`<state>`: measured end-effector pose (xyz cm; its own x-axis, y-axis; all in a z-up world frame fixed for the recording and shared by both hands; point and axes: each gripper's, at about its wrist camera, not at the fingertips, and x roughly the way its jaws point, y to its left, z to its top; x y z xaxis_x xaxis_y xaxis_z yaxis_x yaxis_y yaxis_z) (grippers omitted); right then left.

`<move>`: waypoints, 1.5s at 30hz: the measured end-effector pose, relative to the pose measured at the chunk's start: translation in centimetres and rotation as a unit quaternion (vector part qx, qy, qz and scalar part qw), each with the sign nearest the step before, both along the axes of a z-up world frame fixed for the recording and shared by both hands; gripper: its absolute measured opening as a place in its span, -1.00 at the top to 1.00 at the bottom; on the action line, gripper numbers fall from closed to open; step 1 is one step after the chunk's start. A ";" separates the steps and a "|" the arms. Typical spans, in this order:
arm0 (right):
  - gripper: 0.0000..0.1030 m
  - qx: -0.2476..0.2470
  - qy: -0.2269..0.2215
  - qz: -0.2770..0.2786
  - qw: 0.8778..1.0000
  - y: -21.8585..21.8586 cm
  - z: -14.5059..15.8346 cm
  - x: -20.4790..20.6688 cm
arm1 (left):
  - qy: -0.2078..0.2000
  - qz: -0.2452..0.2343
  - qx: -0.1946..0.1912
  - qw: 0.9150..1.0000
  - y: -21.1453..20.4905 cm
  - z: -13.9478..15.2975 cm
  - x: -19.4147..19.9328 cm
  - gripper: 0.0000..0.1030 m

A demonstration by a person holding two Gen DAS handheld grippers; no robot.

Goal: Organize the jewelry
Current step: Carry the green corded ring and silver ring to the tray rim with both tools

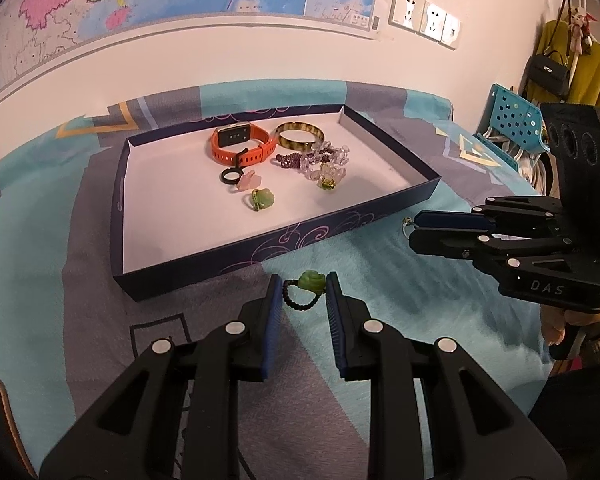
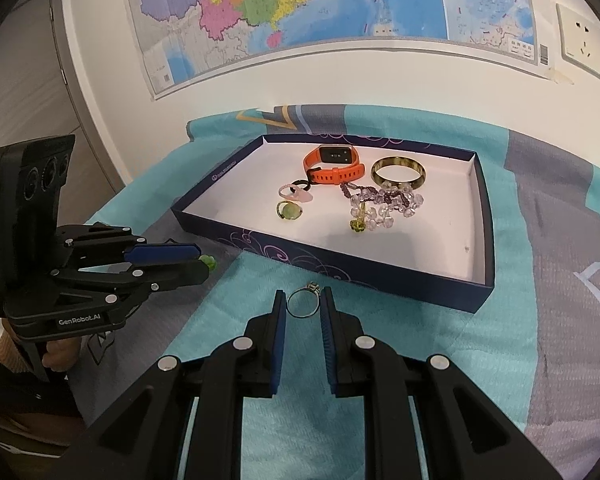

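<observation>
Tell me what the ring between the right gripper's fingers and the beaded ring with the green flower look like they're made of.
The thin ring looks like polished silvery metal: a fine, shiny band with a small raised setting on top.

The flower ring has a band of small, dark, matte beads, apparently strung. Its flower is translucent, glossy green, perhaps jade, glass or resin; the look leaves that open.

Bed w/ teal-grey sheet [image 1: 40,240]; navy box lid [image 1: 236,264] atop.

Glossy bangle [image 2: 397,172]; matt cardboard tray [image 2: 485,240]; woven cloth [image 2: 560,320].
</observation>
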<state>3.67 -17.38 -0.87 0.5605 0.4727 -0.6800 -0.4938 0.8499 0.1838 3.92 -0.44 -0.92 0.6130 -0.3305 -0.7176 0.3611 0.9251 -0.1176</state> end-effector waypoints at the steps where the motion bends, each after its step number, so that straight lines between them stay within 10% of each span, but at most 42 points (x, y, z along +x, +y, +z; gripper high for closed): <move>1: 0.70 0.000 -0.001 0.000 1.000 0.1 0.0 0.0 | -0.001 0.000 0.000 1.000 0.0 0.0 -0.1 0.56; 45: 0.70 0.005 -0.030 -0.001 1.000 0.9 1.9 2.3 | -0.040 0.007 -0.005 0.999 -0.4 2.9 2.6 0.56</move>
<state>5.96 -16.52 1.02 0.6021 0.4771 -0.6402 -0.5018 0.8498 0.1614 6.47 -0.84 1.94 0.6721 -0.3283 -0.6637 0.3572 0.9289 -0.0977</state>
